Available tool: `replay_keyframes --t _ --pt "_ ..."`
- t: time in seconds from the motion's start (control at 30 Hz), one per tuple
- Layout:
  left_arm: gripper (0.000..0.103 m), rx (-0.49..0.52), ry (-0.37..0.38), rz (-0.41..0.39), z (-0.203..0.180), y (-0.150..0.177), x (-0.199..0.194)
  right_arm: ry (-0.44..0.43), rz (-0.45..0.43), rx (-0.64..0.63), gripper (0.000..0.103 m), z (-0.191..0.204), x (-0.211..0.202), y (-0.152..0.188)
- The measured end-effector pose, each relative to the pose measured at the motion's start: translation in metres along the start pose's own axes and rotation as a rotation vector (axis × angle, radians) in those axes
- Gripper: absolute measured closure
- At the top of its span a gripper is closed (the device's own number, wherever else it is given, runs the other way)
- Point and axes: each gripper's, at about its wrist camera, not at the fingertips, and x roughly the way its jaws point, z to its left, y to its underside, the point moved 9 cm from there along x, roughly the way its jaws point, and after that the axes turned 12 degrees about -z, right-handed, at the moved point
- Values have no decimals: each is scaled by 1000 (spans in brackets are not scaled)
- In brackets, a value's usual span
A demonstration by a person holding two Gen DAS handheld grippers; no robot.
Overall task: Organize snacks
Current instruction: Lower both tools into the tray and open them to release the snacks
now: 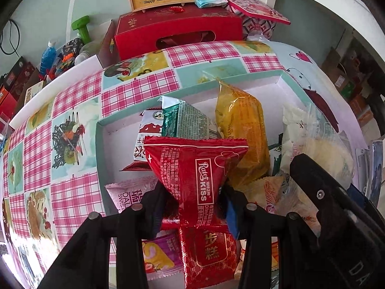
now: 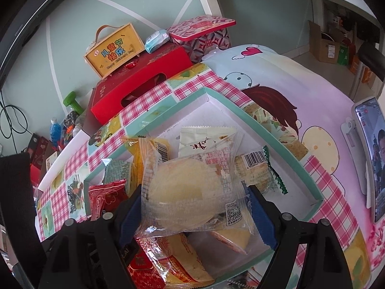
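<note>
Presently both grippers are loaded above the shallow teal-rimmed box (image 1: 99, 144) that holds the snacks on the checked tablecloth (image 1: 72, 101). The left gripper (image 1: 197, 197) is clamped on the red Kiss packet (image 1: 197, 168), its fingers pinching the lower, narrowed part so the packet flares upward. The right gripper (image 2: 195, 207) is closed on the clear-wrapped pale cake (image 2: 185, 187), blue pads (image 2: 261, 216) pressing both side edges of the wrapper.

Handling, as judged: both items look light. The red foil is glossy and likely slippery, and crumples under the pinch; a grip near the sealed end seam seems safer than on the puffed body. The cake appears soft and crushable (its film wrapper is loose around it), so holding by the wrapper margins instead of the cake itself, with light pressure, would be prudent.

View differences: the left wrist view shows the yellow packet (image 1: 240, 130), the green-and-silver packet (image 1: 182, 120) and a pink packet (image 1: 131, 192) lying in the box, plus the right gripper's black body at the right edge. The right wrist view alone shows the box's far corner, the barcoded green-edged packet (image 2: 259, 171), and a phone (image 2: 370, 159) propped on a stand beside the box. Neither view shows where the sorted items are meant to go.
</note>
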Motion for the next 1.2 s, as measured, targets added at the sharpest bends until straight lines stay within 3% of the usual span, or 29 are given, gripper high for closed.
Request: replay_keyframes --t 0.47,0.53,0.67,0.83,0.9,1.2 --pt "56 -9 -4 13 6 5 8 -6 2 -1 14 0 7 2" --pt "53 -16 -1 11 7 6 5 -10 3 1 14 0 6 2" --pt "29 -41 3 -2 10 5 -4 -14 7 -7 11 1 8 2" --pt "27 -87 2 -7 18 6 -14 -24 6 -7 8 1 8 1" --pt "24 -104 2 -13 21 7 -19 -21 -2 -11 0 0 7 0" --pt "21 -164 1 -35 37 10 -35 -20 -14 -19 0 -1 2 -3"
